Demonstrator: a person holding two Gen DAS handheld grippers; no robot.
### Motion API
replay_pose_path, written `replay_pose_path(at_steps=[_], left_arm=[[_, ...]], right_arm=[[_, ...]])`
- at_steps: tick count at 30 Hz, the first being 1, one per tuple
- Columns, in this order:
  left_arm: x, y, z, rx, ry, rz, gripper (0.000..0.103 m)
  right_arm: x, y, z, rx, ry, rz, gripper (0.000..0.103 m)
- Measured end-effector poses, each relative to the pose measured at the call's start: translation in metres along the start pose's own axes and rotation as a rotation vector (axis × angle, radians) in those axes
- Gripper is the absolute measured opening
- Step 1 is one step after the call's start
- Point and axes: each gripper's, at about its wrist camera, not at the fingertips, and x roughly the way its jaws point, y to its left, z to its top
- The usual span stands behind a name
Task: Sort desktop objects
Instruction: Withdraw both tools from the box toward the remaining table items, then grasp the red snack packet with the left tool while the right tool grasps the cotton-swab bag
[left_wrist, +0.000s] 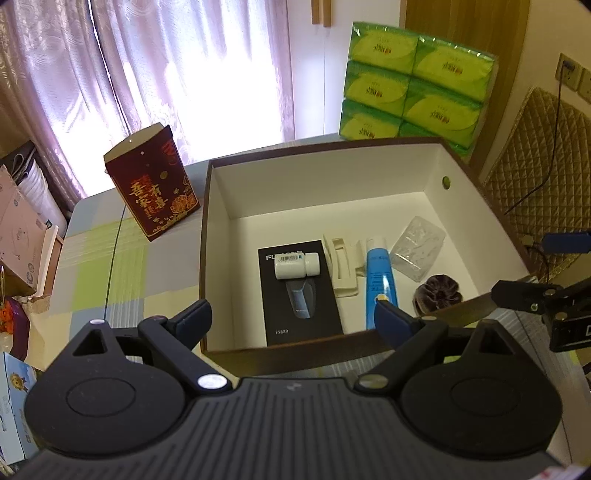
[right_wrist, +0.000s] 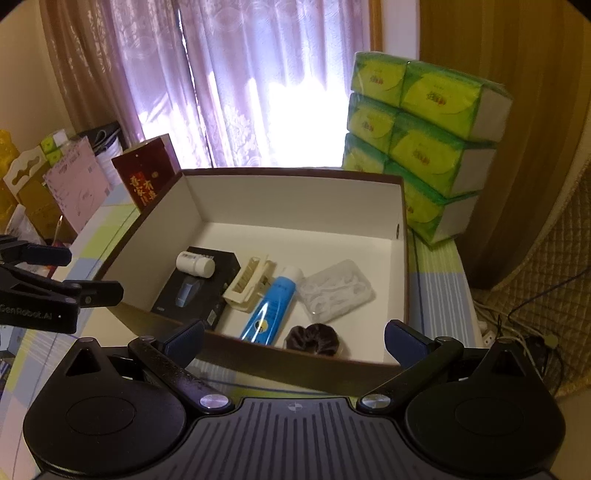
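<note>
A: Box (left_wrist: 221, 206) first. Open, brown outside, white inside, sits on the checked tablecloth (left_wrist: 110, 266). What's in it?

B: Six things, all on the floor of the box, toward the near wall. Black carton (left_wrist: 301, 295) lying flat at the left, white pill bottle (left_wrist: 297, 265) on its side on top of the carton. Cream hair clip (left_wrist: 341, 264) just right of the carton, then blue tube (left_wrist: 378, 278) touching the clip's side. Clear plastic case (left_wrist: 417, 249) further right, dark scrunchie (left_wrist: 437, 293) near the front right corner.

A: Left gripper (left_wrist: 293, 321)?

B: Jaws spread wide, nothing between them, hanging over the near wall of the box.

A: Right gripper (right_wrist: 295, 339)?

B: Same, fingers wide apart and empty, also above the near rim. Each gripper shows at the edge of the other's view, beside the box.

A: Outside the box?

B: Red gift box (left_wrist: 153, 184) standing upright on the table, left of the box. Green tissue packs (right_wrist: 424, 147) stacked behind the right corner. Curtain (left_wrist: 166, 66) at the back.
</note>
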Motion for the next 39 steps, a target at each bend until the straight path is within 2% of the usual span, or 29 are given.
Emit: replay_pose_path(at_steps=[8, 15, 24, 31, 39], left_arm=[[-0.028, -0.004, -0.024, -0.019, -0.030, -0.013, 0.093], [-0.039, -0.007, -0.054, -0.031, -0.013, -0.022, 0.093], [-0.050, -0.007, -0.094, -0.036, 0.013, -0.026, 0.093], [-0.048, -0.008, -0.122, -0.028, 0.050, -0.032, 0.093], [-0.039, -0.007, -0.143, -0.033, 0.103, -0.029, 0.092]], right_arm=[[-0.022, 0.010, -0.017, 0.007, -0.018, 0.001, 0.101], [-0.037, 0.024, -0.041, -0.016, -0.014, 0.001, 0.101], [-0.038, 0.030, -0.086, -0.011, 0.046, 0.006, 0.101], [-0.029, 0.021, -0.122, 0.045, 0.127, -0.003, 0.101], [-0.016, 0.015, -0.143, 0.088, 0.167, -0.006, 0.101]])
